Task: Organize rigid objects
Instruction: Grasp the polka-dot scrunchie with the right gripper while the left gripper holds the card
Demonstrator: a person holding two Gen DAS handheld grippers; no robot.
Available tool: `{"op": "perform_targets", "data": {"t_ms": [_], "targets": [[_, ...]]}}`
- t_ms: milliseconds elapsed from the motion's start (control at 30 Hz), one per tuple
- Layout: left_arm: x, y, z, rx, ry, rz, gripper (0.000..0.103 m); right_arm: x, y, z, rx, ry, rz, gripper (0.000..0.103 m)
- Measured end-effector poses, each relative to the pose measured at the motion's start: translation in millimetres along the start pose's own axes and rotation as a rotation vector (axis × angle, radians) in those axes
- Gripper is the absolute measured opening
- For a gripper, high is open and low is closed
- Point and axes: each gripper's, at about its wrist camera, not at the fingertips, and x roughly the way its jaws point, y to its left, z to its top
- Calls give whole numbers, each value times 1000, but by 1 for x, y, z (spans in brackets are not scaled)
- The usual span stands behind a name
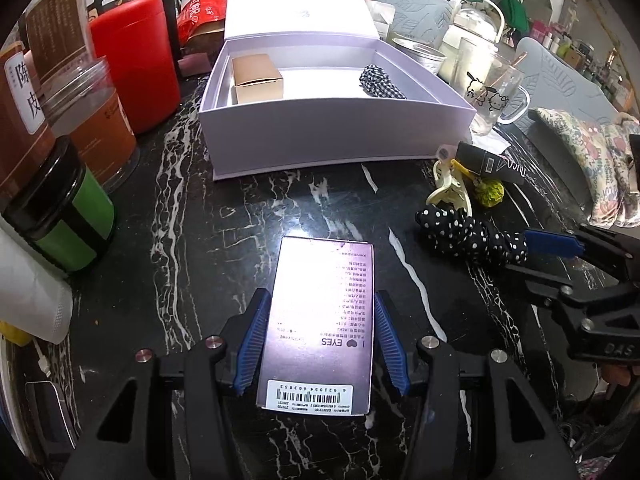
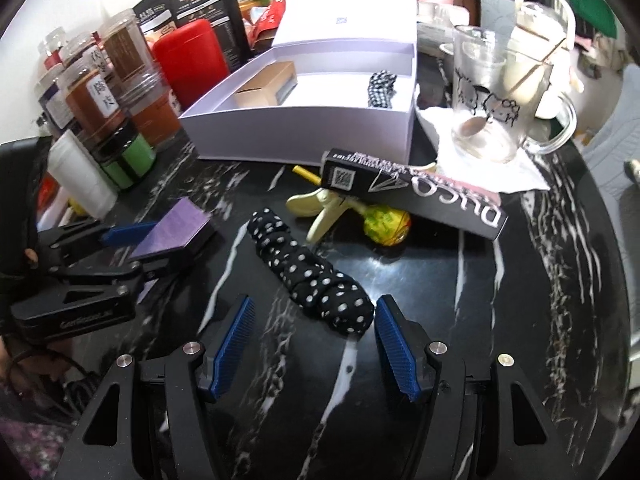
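My left gripper (image 1: 320,334) is shut on a purple carton (image 1: 320,320) printed "EYES", held just above the black marble table (image 1: 280,208); it also shows in the right wrist view (image 2: 176,232). The open white gift box (image 1: 336,136) stands ahead, holding a small tan carton (image 1: 258,78) and a checked cloth roll (image 1: 380,82). My right gripper (image 2: 312,340) is open, its fingers on either side of the near end of a black polka-dot cloth roll (image 2: 312,272). A black "DUCO" box (image 2: 412,192) lies over a cream clip (image 2: 320,208) and a green-yellow lollipop (image 2: 386,224).
Jars, a red canister (image 1: 136,64) and a green-banded jar (image 1: 72,224) line the left. A glass mug (image 2: 492,108) on a napkin and a glass teapot (image 1: 472,28) stand on the right. A floral cushion (image 1: 592,164) lies beyond the table edge.
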Motion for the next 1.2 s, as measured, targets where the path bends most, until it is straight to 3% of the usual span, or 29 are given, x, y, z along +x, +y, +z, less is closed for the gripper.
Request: {"op": "perform_targets", "data": {"t_ms": [400, 500, 733, 967, 1200], "targets": [[-7, 4, -1, -9, -19, 0, 52, 16, 5, 13, -38, -5, -21, 63], [-8, 4, -2, -7, -24, 3, 52, 19, 7, 13, -44, -7, -17, 56], [-3, 1, -6, 3, -7, 20, 52, 17, 15, 10, -93, -6, -34, 28], [-6, -2, -8, 25, -14, 43, 51, 11, 23, 2, -107, 0, 10, 18], [-18, -12, -11, 63, -43, 61, 50, 1, 25, -6, -75, -19, 60, 17]]}}
